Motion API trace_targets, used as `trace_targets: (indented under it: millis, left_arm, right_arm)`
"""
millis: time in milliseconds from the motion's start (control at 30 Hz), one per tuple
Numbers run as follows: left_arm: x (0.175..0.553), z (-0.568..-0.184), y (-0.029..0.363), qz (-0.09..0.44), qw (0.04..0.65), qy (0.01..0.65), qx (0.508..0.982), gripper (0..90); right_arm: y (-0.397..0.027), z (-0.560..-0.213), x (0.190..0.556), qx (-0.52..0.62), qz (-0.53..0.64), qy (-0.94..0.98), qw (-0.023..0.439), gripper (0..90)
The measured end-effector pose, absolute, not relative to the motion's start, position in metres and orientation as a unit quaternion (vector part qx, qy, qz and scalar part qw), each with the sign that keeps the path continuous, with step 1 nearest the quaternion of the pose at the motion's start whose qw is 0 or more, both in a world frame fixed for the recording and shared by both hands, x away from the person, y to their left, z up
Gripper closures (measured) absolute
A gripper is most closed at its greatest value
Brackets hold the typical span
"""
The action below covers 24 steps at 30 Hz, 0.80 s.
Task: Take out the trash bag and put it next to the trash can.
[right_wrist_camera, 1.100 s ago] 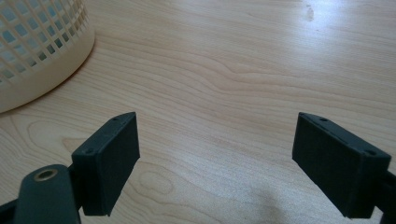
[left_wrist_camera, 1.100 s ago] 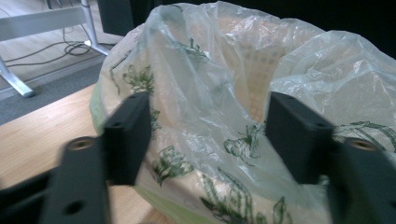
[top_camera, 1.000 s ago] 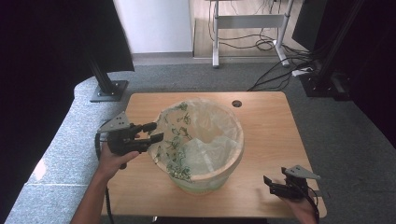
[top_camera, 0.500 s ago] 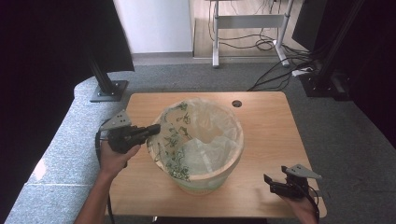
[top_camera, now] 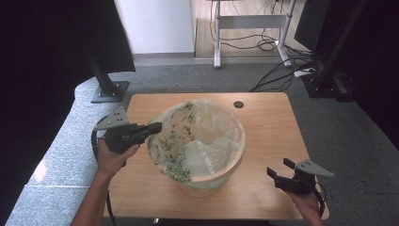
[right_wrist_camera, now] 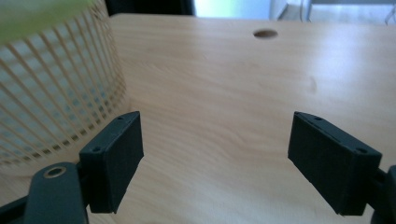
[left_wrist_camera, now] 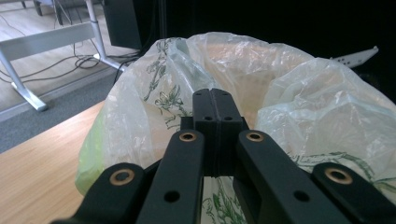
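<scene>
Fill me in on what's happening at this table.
A person is fitting a clear plastic bag with a green print into a lattice basket on the wooden table. The left gripper has its jaws shut at the bag's edge on the basket's left rim, apparently pinching the film. The right gripper hangs open over the table's near right corner, apart from the basket, holding nothing.

The lattice bin (top_camera: 207, 181) with its plastic liner (top_camera: 188, 141) blocks the table's (top_camera: 268, 136) middle; bare wood lies open toward the cable hole (top_camera: 238, 104) and the right edge
</scene>
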State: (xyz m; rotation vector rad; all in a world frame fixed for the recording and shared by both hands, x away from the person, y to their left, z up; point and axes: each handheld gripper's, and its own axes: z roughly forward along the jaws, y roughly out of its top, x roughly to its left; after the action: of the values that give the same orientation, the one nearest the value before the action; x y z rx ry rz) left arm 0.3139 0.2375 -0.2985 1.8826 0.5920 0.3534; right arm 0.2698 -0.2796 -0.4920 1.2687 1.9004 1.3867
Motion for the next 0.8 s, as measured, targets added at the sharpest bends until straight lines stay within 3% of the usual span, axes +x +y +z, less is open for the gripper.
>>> trace_targets:
  millis: [167,200,333,400,433,533,667,733,800]
  left_arm:
    - [0.316,-0.300,0.237,0.152,0.539,0.254,0.789,90.0]
    - [0.317,-0.302,0.238,0.149,0.543,0.257,0.786,83.1]
    - [0.320,-0.309,0.237,0.143,0.538,0.263,0.788,41.1]
    - [0.321,-0.312,0.235,0.141,0.531,0.262,0.793,27.7]
    - [0.321,-0.314,0.232,0.150,0.518,0.267,0.798,25.5]
    - [0.323,-0.317,0.228,0.156,0.503,0.270,0.806,25.3]
    - [0.323,-0.322,0.223,0.182,0.480,0.284,0.810,50.1]
    - [0.322,-0.323,0.222,0.185,0.480,0.282,0.810,53.4]
    - [0.322,-0.324,0.222,0.190,0.479,0.286,0.808,63.4]
  right_arm:
    - [-0.280,-0.469,0.277,0.435,0.519,0.697,0.236,18.3]
    - [-0.280,-0.465,0.277,0.432,0.520,0.697,0.239,18.7]
    - [-0.282,-0.457,0.277,0.429,0.521,0.696,0.246,19.2]
    - [-0.282,-0.456,0.277,0.429,0.521,0.695,0.247,19.3]
    - [-0.282,-0.457,0.277,0.431,0.523,0.694,0.244,19.4]
    - [-0.281,-0.458,0.276,0.431,0.523,0.694,0.243,19.4]
    - [-0.276,-0.459,0.276,0.424,0.523,0.698,0.244,19.4]
    - [-0.276,-0.459,0.276,0.424,0.523,0.698,0.245,19.4]
    - [-0.275,-0.457,0.276,0.421,0.524,0.698,0.247,19.6]
